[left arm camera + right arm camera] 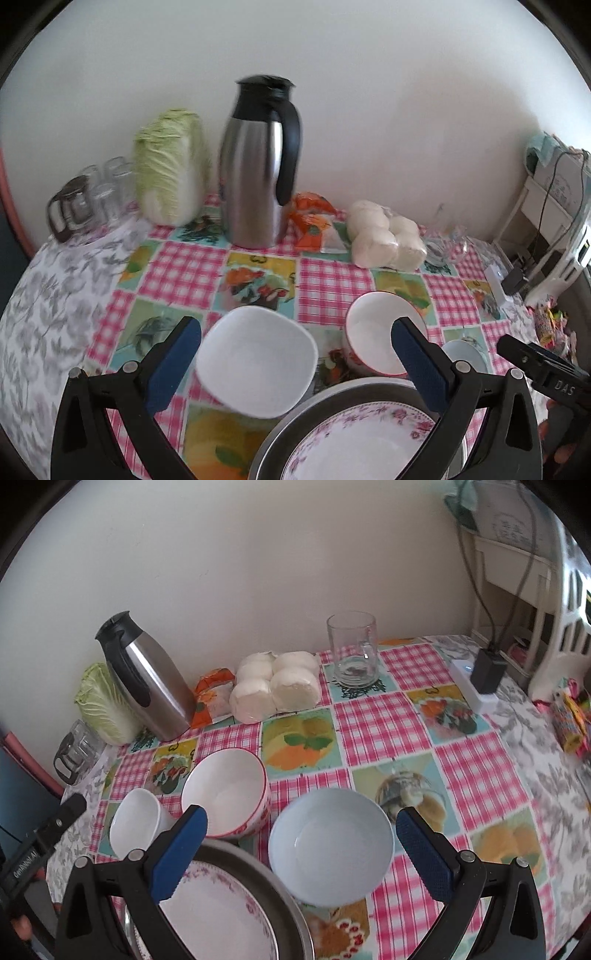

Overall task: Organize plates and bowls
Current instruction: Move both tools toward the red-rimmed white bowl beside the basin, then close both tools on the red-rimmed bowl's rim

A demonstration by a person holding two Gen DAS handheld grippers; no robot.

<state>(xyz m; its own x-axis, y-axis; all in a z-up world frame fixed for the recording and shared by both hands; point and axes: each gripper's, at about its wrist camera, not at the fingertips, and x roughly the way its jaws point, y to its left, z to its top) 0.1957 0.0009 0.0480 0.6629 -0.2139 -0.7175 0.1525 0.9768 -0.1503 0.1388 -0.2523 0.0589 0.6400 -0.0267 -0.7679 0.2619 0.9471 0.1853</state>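
A white squarish bowl (256,362) sits on the checked tablecloth between the open fingers of my left gripper (295,363). It also shows at the left of the right wrist view (135,823). A red-rimmed white bowl (380,332) (225,788) stands to its right. A pale blue bowl (330,845) (463,354) lies between the open fingers of my right gripper (301,853). A floral plate (358,443) (218,915) rests inside a metal pan (280,435) (280,897) at the near edge. Both grippers are empty.
At the back stand a steel thermos jug (258,166), a cabbage (170,166), glasses (107,188), an orange packet (314,218), bagged white buns (384,236) and a glass mug (352,650). A charger and power strip (480,679) lie at the right.
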